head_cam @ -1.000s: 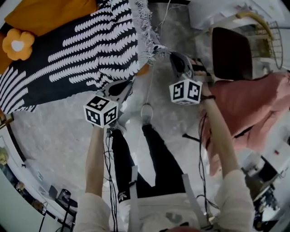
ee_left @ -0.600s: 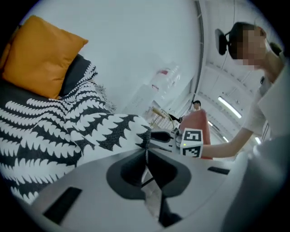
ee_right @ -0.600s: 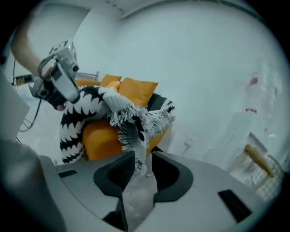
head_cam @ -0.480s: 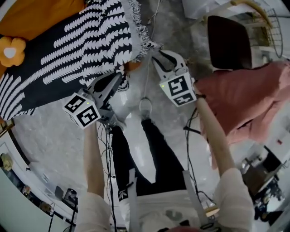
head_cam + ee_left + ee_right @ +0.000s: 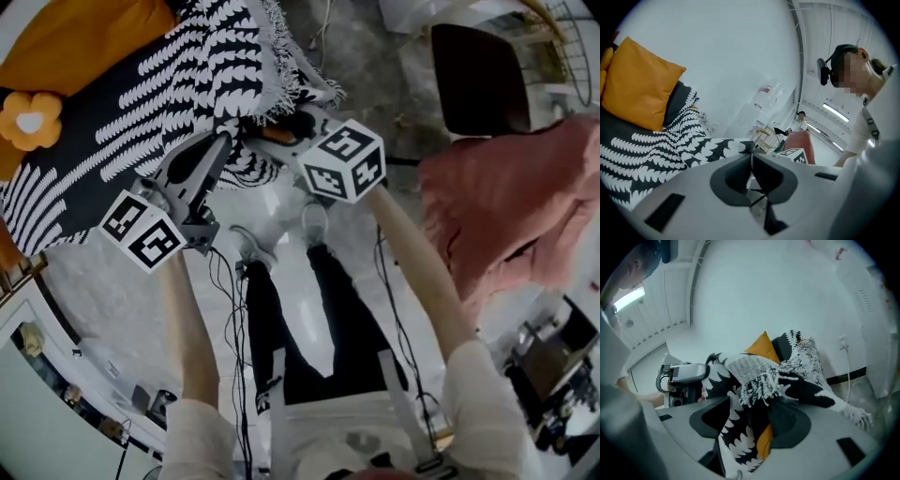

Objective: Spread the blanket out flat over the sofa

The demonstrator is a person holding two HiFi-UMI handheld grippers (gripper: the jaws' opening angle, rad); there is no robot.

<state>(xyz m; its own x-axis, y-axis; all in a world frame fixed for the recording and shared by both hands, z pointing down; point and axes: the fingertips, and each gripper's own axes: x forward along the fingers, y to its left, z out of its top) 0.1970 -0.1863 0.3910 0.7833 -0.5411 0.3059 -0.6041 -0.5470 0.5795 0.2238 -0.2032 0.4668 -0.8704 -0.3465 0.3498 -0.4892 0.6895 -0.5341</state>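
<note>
Room: grey speckled floor (image 5: 103, 281); plain white wall (image 5: 740, 47) with a socket (image 5: 842, 340) low down and a cable hanging from it

Seating: dark sofa (image 5: 672, 105) against the wall, bearing an orange cushion (image 5: 84, 37); dark chair (image 5: 473, 80) beyond the right gripper

Textiles: blanket (image 5: 141, 103), black with a white leaf pattern and a fringed edge, lying over the sofa seat; its near edge is bunched and lifted off the sofa front toward the grippers, not flat; flower cushion (image 5: 30, 120), orange with a white centre, on the blanket; pink cloth (image 5: 506, 197) draped to the person's right

Tools: left gripper (image 5: 223, 142), jaws together, pinching the blanket's edge at their tips; right gripper (image 5: 274, 131), jaws wide apart and just been opening, a bunched fringed fold of the blanket hanging loose between them

Containers: wire basket (image 5: 767, 137), far side of the room, contents cannot be told

Markings: black-and-white square markers on each gripper's cube
</note>
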